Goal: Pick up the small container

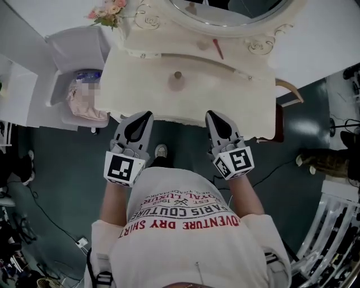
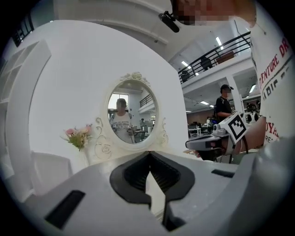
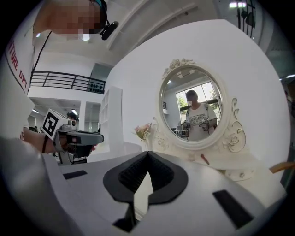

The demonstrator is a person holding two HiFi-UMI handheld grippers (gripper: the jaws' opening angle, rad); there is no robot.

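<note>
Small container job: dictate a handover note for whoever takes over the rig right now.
Left gripper: jaws together, nothing between them, held at the near edge of the dressing table.
Right gripper: the same, jaws together and empty, beside the left one.
Small container: stands on the tabletop, ahead of and between both grippers, with neither touching it. A red stick lies further back by the mirror.
Done: nothing yet.
Left: open one gripper, reach forward, close on the container and lift it.
</note>
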